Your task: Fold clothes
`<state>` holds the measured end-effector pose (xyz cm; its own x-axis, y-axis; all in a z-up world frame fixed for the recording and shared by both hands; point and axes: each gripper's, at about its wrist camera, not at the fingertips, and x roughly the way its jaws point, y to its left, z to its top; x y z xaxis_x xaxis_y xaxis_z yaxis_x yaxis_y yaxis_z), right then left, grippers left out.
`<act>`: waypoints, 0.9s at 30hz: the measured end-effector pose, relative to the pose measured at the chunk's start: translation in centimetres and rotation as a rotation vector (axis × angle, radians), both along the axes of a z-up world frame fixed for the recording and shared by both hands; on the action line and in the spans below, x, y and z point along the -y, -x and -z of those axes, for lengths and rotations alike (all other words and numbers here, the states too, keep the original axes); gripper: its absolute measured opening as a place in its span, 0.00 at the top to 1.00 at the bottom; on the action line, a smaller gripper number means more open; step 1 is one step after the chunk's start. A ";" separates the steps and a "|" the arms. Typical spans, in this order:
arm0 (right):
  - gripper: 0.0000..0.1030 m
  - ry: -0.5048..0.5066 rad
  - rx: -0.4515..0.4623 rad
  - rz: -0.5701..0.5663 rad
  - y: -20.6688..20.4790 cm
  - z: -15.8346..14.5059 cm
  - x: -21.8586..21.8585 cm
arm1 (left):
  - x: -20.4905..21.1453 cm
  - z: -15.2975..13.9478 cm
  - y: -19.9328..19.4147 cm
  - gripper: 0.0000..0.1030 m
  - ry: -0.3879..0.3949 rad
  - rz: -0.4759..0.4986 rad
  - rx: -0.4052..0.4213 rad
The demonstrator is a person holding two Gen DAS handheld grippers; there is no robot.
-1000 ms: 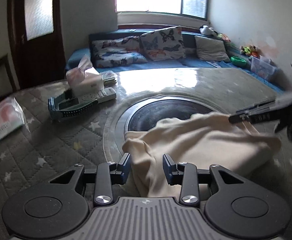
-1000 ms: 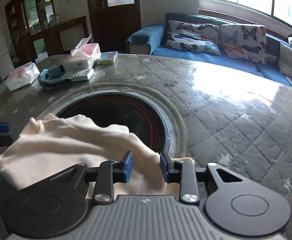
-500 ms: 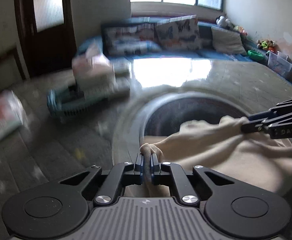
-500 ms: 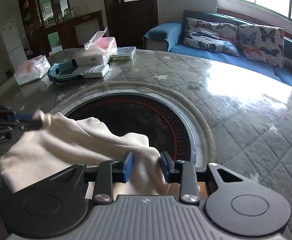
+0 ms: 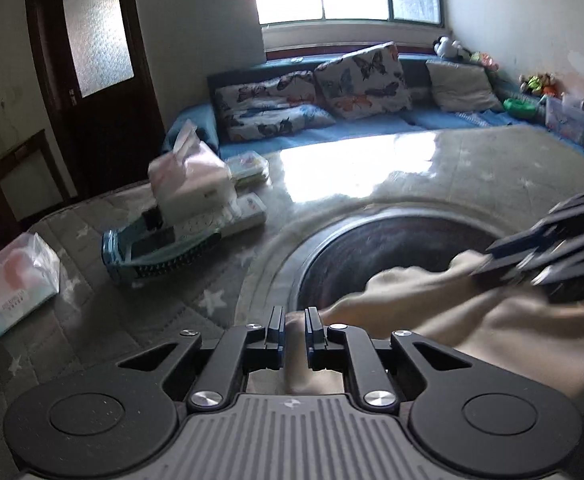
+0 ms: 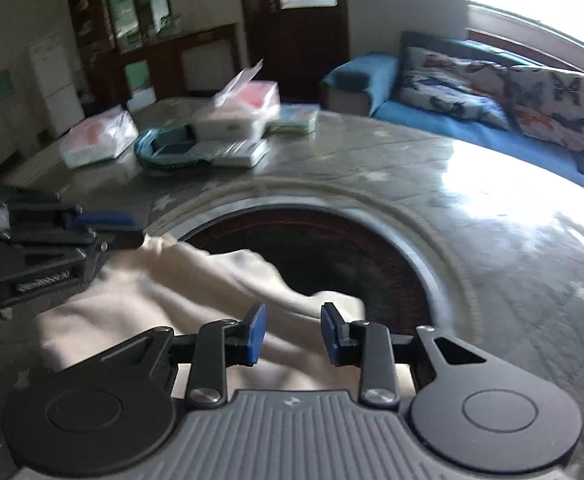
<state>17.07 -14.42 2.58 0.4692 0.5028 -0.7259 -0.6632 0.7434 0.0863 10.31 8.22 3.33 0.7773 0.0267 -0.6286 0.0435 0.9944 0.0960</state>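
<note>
1. A cream knit garment (image 5: 491, 328) lies bunched on the near side of a round table (image 6: 511, 248), partly over the dark circular inset (image 6: 323, 248) at the table's middle. In the right wrist view the same garment (image 6: 164, 292) spreads from the lower left toward the centre.
2. The garment's long axis runs side to side between the two grippers, each at one end of it. Any coming fold likely turns on this line.
3. The left gripper (image 5: 293, 330) has its fingers (image 5: 276, 326) nearly together with a bunched corner of the garment pinched between them. They are easing apart slightly, yet the fabric looks clamped.
4. The right gripper (image 6: 292, 332) has its blue-padded fingers (image 6: 256, 330) set apart, with fabric rising between them. Whether the pads press on the cloth cannot be told through the blur.
5. Both grippers sit about equally close to the garment. The left one clearly has hold of it.
6. On the far left of the table, a blue plastic basket (image 5: 164, 256) holds dark flat items, too blurred to name. A tissue box (image 5: 190, 184) with a tissue sticking up rests against it.
7. A soft pack of tissues (image 5: 16, 284) lies apart, near the table's left edge.
8. Beyond the table stands a blue sofa (image 5: 371, 128) with butterfly cushions (image 5: 363, 76).
</note>
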 end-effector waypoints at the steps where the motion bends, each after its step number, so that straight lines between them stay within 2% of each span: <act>1: 0.70 0.016 -0.001 0.000 -0.2 0.5 -0.7 | 0.2 -0.3 0.2 0.88 0.022 0.018 -0.001; 4: 0.68 0.012 -0.011 0.060 -1.4 1.4 -1.7 | 1.4 -0.3 0.4 0.88 0.071 0.085 -0.035; 8: 0.68 -0.031 -0.031 0.110 -2.2 0.7 -1.1 | 3.3 0.7 0.5 0.88 0.050 0.155 -0.077; 12: 0.68 -0.009 -0.013 0.064 -1.2 -0.8 0.6 | 3.5 1.7 0.4 0.84 0.037 0.150 -0.104; 16: 0.70 -0.004 -0.027 0.045 0.2 -2.2 3.2 | 3.6 0.9 1.3 0.85 0.081 0.145 -0.090; 18: 0.76 0.014 -0.024 0.047 0.9 -2.7 4.3 | 4.3 0.3 1.8 0.85 0.104 0.174 -0.077; 25: 0.81 0.060 -0.065 0.048 2.3 -1.2 6.2 | 9.6 0.4 3.2 0.85 0.134 0.330 -0.074; 27: 0.81 0.089 -0.074 0.080 2.0 -0.3 6.5 | 10.7 1.1 3.7 0.87 0.110 0.368 -0.095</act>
<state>15.04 -20.92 2.91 0.4488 0.3985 -0.7999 -0.5961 0.8004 0.0643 6.66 -2.51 2.19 0.6608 -0.3146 -0.6815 0.4025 0.9149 -0.0322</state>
